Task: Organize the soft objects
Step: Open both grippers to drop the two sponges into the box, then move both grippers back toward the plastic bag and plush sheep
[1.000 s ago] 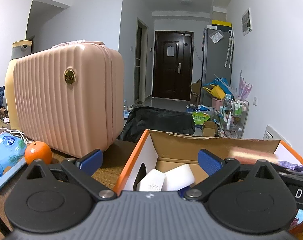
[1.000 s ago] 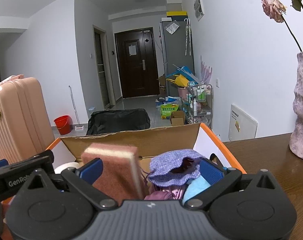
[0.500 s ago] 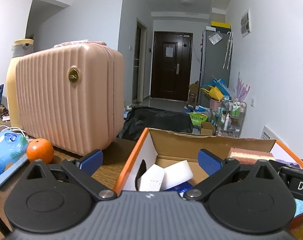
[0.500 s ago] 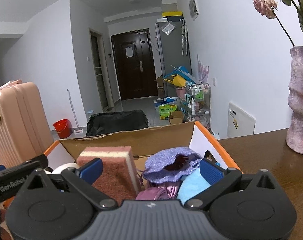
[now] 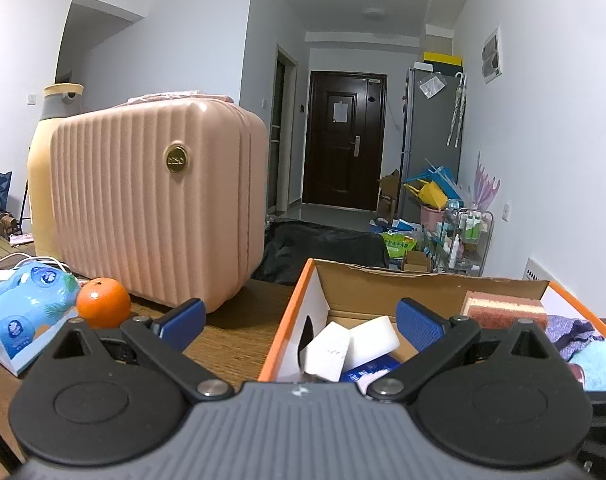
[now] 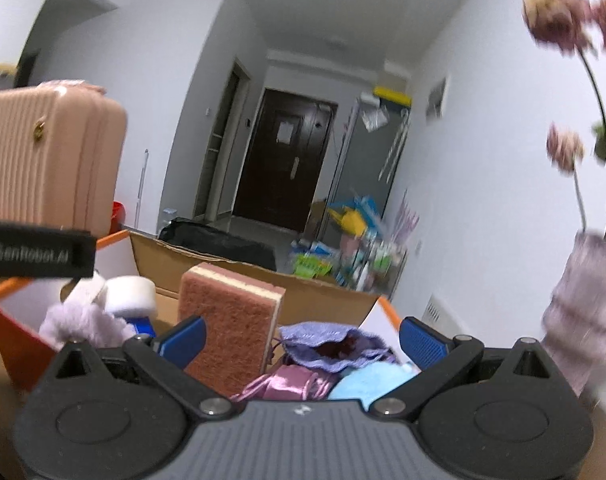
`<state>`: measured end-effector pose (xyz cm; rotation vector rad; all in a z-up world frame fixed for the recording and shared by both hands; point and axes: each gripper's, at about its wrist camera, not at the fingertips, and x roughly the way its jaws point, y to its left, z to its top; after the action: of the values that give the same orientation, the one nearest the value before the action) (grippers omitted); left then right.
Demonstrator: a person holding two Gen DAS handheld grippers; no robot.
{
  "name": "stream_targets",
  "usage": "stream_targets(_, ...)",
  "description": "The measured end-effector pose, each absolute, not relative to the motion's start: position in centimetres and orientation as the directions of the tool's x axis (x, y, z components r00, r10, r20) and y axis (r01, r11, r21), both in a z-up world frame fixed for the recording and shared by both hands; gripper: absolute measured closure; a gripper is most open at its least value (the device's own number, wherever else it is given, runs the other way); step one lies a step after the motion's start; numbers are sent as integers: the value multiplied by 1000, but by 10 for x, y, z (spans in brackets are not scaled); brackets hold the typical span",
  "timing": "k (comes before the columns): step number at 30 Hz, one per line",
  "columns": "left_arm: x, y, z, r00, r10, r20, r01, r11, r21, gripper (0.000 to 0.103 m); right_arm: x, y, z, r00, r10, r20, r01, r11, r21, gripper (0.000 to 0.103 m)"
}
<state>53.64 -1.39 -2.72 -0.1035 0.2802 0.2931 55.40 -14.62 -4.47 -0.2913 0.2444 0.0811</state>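
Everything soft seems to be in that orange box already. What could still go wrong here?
The pink scouring sponge stands on edge right beside the open right gripper, so a careless move might tip it. The flower vase stands near that gripper and could get bumped. The orange by the open left gripper might roll.

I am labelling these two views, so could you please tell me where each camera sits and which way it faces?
Left wrist: behind the left claw, facing the orange-rimmed cardboard box, ribbed pink suitcase and hallway; its own open fingers show.
Right wrist: behind the right claw, tilted, over the box; its open fingers and the other device show.
Shared: box, pink scouring sponge, suitcase, dark door.
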Motion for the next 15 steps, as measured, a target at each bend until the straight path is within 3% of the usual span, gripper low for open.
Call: stream_targets(15, 492, 2, -17, 932, 266, -246, -292, 953, -74, 0, 489, -174, -42, 986, 27, -164, -83, 936, -343, 1)
